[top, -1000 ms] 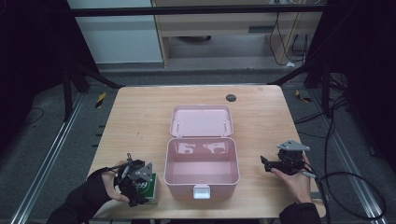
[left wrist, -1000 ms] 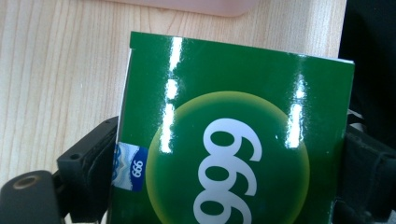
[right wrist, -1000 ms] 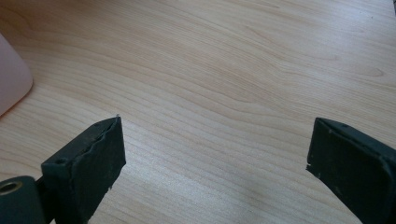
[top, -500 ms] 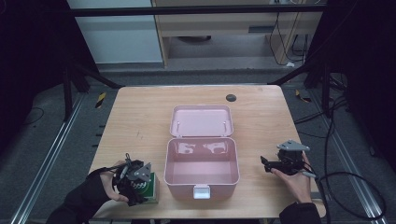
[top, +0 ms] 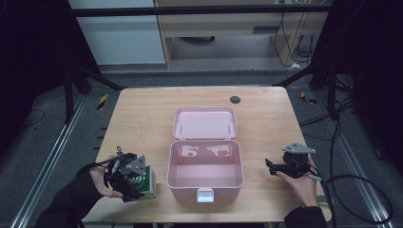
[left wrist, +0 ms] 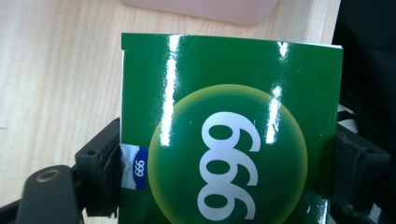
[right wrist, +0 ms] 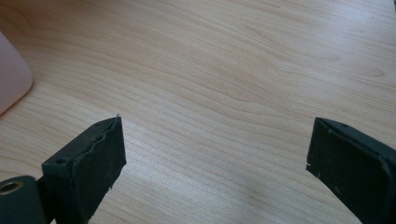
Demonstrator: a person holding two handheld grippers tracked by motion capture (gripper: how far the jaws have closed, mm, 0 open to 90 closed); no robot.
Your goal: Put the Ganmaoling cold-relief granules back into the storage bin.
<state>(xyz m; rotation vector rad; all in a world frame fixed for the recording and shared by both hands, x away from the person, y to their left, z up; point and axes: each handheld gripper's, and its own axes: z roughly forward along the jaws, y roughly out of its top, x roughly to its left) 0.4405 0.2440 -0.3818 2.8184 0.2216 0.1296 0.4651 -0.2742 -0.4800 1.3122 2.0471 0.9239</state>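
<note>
A glossy green carton marked 999 sits between the jaws of my left gripper, whose pads press its two sides; the jaws have just been closing on it. In the high view the carton is held a little above the table's front left corner by my left gripper. An open pink box stands in the middle, its lid laid back. My right gripper rests at the right, pointing at the box. Its jaws stand wide apart over bare wood.
A small dark round disc lies near the table's far edge. The wooden table has bare room left and right of the pink box. A corner of the pink box shows in the right gripper view.
The left gripper has shut on the green carton and risen slightly with it. The right hand has stayed put.
</note>
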